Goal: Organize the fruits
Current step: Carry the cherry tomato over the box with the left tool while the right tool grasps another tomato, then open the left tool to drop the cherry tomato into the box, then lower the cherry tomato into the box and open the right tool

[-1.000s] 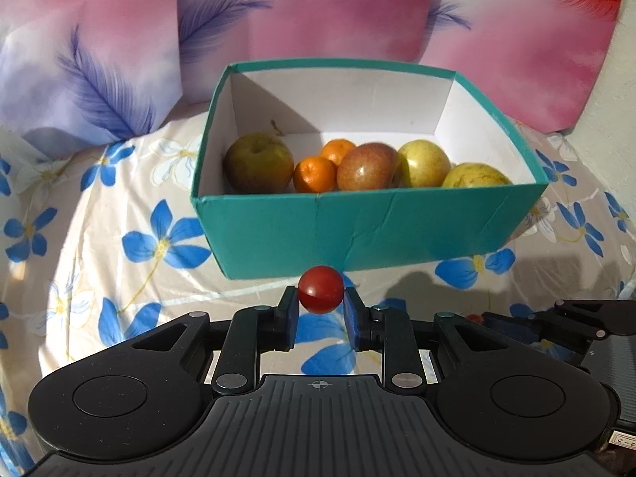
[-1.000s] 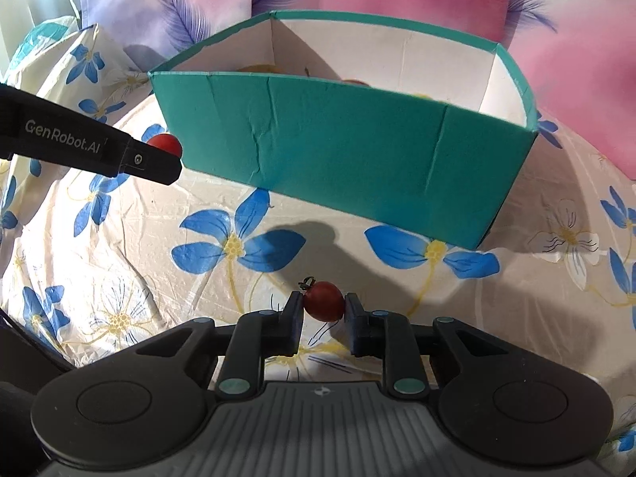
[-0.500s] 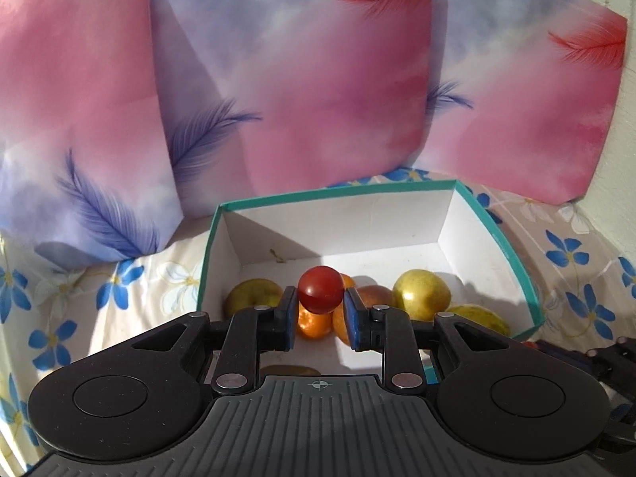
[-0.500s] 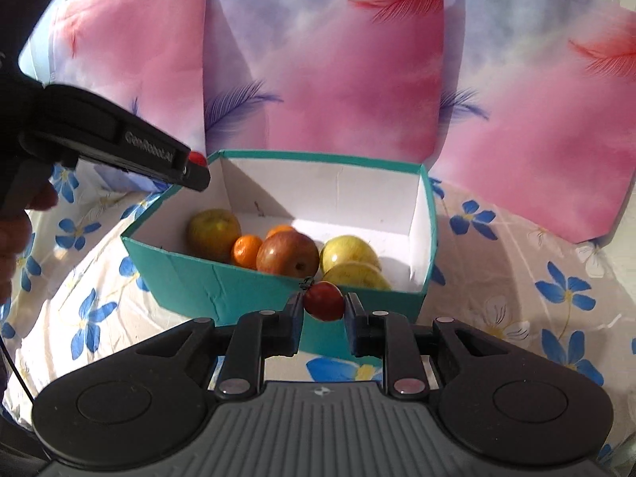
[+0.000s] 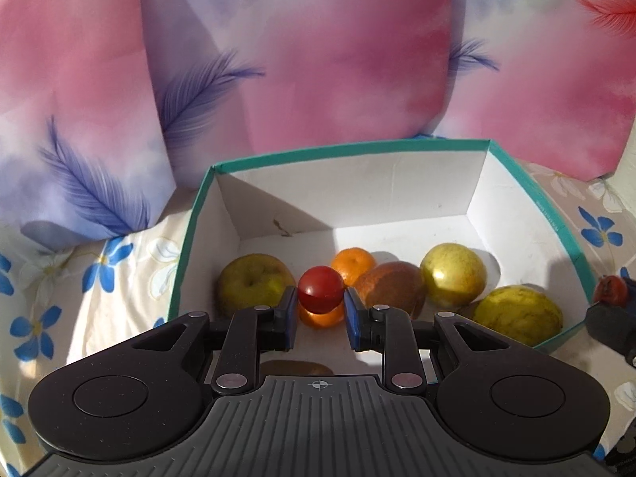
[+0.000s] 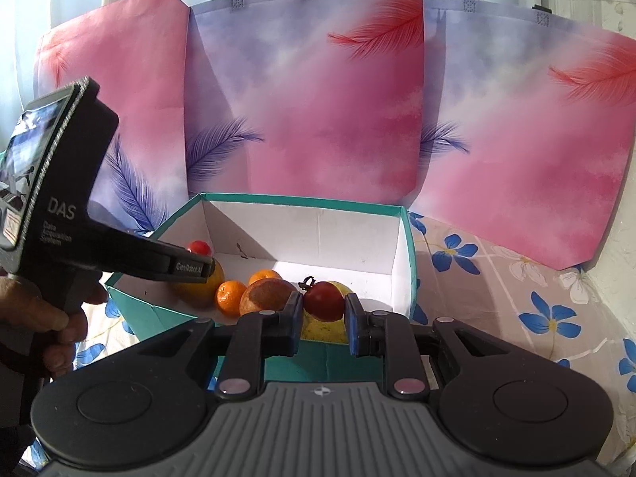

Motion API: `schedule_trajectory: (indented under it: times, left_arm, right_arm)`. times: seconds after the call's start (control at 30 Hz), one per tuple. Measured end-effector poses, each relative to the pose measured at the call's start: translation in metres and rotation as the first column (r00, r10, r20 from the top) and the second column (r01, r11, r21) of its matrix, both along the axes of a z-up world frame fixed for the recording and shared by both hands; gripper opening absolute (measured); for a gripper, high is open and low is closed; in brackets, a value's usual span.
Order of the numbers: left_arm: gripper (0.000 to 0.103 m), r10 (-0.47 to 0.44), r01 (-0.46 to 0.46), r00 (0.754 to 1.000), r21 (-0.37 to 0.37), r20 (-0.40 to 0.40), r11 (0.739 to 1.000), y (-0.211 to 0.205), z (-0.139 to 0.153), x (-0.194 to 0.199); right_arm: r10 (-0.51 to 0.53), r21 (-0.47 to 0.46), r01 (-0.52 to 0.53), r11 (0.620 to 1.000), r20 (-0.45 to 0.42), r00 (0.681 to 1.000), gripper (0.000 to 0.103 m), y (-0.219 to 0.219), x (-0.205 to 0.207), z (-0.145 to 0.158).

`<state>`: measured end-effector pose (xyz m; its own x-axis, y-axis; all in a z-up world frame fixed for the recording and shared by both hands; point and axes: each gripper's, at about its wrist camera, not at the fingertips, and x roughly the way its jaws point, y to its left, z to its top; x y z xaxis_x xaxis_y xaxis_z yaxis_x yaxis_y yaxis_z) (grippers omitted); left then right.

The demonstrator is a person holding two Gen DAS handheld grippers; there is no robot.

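My left gripper [image 5: 320, 314] is shut on a red cherry tomato [image 5: 320, 289] and holds it over the teal box [image 5: 397, 146], above the fruit inside. My right gripper [image 6: 321, 318] is shut on a second red cherry tomato [image 6: 324, 301] with a dark stem, held just over the box's [image 6: 302, 199] near right rim. The left gripper with its tomato [image 6: 199, 247] shows at the left of the right wrist view. The box holds a green apple [image 5: 254, 281], two oranges [image 5: 353, 264], a reddish apple [image 5: 391, 287] and two yellow-green fruits [image 5: 453, 274].
Pink and lilac feather-print bags [image 6: 318, 99] stand right behind the box. The box sits on a cloth [image 6: 516, 298] with blue flowers. A brown fruit [image 5: 296, 367] lies at the box's near wall, mostly hidden by my left gripper.
Both grippers have risen from the cloth with their tomatoes and moved forward over the box. Both stayed shut.
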<state>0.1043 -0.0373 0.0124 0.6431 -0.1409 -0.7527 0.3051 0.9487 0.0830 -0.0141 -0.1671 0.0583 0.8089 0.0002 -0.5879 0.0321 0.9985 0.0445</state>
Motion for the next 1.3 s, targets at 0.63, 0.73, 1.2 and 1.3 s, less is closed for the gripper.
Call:
schedule_trajectory:
  times: [0.63, 0.73, 1.2, 1.3]
  left_arm:
    - [0.039, 0.040, -0.040, 0.997, -0.008, -0.062, 0.999, 0.008, -0.031, 0.007]
    - [0.059, 0.042, -0.043, 0.998, -0.009, -0.051, 0.999, 0.010, -0.028, 0.004]
    - [0.097, 0.124, -0.117, 0.988, -0.071, 0.089, 0.991, 0.038, 0.029, -0.042]
    - [0.097, 0.120, -0.117, 0.991, -0.058, 0.054, 0.991, 0.038, 0.023, -0.037]
  right_arm:
    - [-0.002, -0.002, 0.002, 1.000, 0.009, 1.000, 0.021, 0.001, 0.009, 0.001]
    - [-0.002, -0.001, 0.002, 1.000, 0.009, 1.000, 0.022, 0.000, 0.012, 0.000]
    - [-0.018, -0.019, 0.018, 1.000, 0.028, 0.999, 0.022, 0.001, 0.027, -0.016]
    - [-0.015, -0.021, 0.015, 1.000, 0.012, 1.000, 0.022, 0.003, 0.034, -0.024]
